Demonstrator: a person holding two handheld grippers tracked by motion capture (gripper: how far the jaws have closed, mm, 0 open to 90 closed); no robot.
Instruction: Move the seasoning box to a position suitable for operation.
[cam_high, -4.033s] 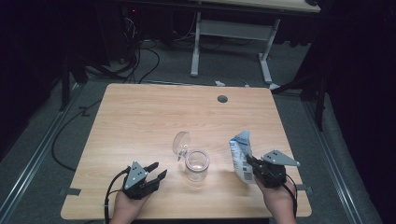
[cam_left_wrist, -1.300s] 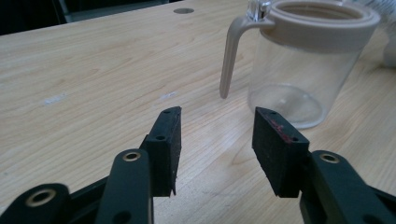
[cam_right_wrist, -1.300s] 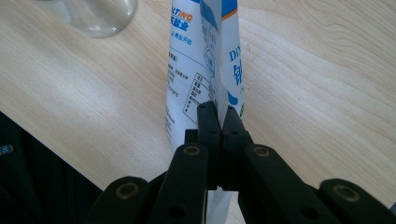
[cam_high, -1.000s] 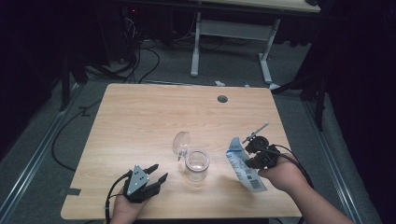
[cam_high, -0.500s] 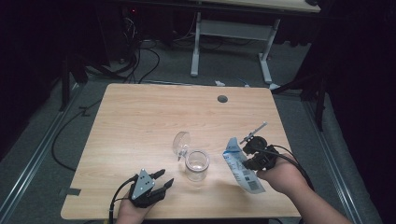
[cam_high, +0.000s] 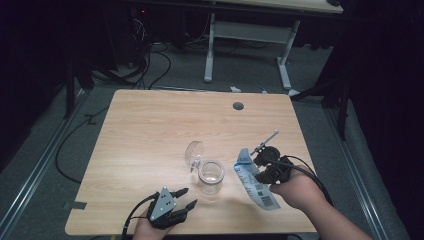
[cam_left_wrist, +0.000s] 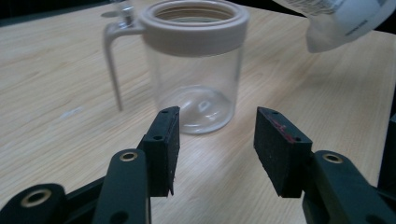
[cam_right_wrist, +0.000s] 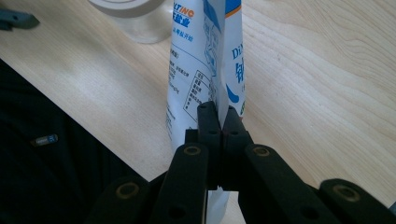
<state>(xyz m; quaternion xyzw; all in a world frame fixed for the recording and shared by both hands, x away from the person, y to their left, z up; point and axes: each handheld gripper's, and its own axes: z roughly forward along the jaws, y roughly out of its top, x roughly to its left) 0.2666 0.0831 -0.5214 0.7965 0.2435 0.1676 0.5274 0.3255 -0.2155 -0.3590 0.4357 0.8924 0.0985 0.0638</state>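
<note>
A clear glass jar stands on the wooden table, its hinged lid swung open to the back left. My left gripper lies low just in front and left of it, open, with nothing between its jaws. In the left gripper view the jar stands a short way beyond that gripper. My right gripper is shut on a white and blue pouch, tilted with its top end toward the jar. The right gripper view shows the jaws pinching the pouch.
A round cable hole sits near the table's far edge. A grey desk frame and cables lie on the floor beyond. The table's front edge runs close under both hands.
My left gripper has slid right, closer to the jar. The right hand has edged the tilted pouch a little nearer the jar's mouth; four seconds ago the pouch stood upright.
</note>
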